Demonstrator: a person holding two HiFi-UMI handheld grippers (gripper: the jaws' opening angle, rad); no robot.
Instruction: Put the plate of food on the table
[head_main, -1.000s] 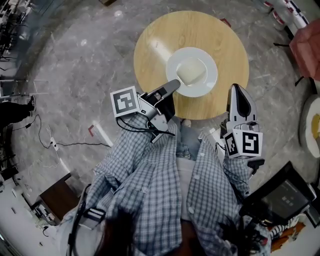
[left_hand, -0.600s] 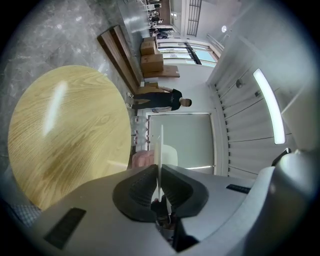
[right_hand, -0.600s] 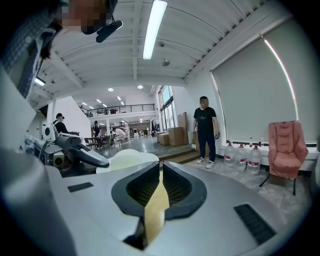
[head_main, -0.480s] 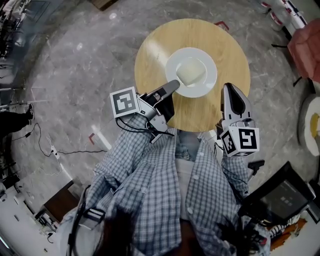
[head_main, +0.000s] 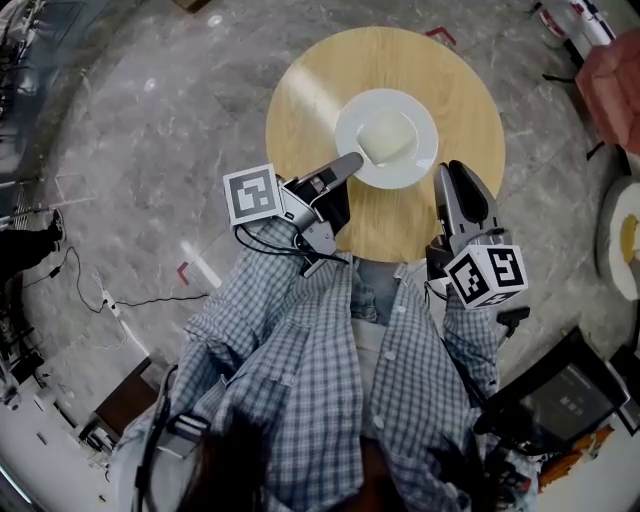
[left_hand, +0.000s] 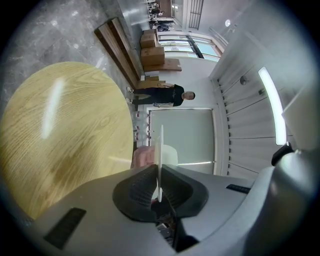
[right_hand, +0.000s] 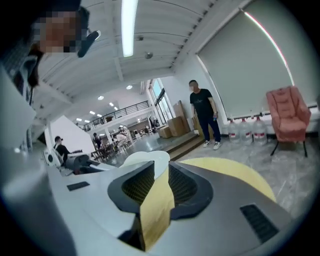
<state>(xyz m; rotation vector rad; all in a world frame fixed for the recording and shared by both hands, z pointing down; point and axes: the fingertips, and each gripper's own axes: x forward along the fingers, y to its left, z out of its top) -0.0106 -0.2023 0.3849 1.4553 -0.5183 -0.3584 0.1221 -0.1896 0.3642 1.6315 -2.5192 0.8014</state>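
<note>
The white plate (head_main: 402, 173) sat over the middle of the round wooden table (head_main: 310, 90), slightly toward the person's side, and it held a single pale, rounded lump of food (head_main: 388, 136) near its centre. No view settled whether the plate's base touched the wood or hung just above it. The left gripper (head_main: 350, 165) reached in from the near-left, and its own view showed the two dark pads pressed together on the plate's near rim, the rim running edge-on as a thin white line between them with the food just beyond. The right gripper (head_main: 450, 178) lay over the table's near-right edge, just beside the plate without touching it; in its own view the jaws stood apart with nothing gripped — only yellow tabletop showed through the gap, and the plate's pale edge lay ahead of them. A person in dark clothes (right_hand: 204, 114) stood far off across the room, near a pink chair (right_hand: 289, 112). Compared with a second earlier, the plate had kept its place on the table and the left gripper had kept its pinch on the rim, while the right gripper had come up from below the table's edge — closer in toward the plate's right side.
</note>
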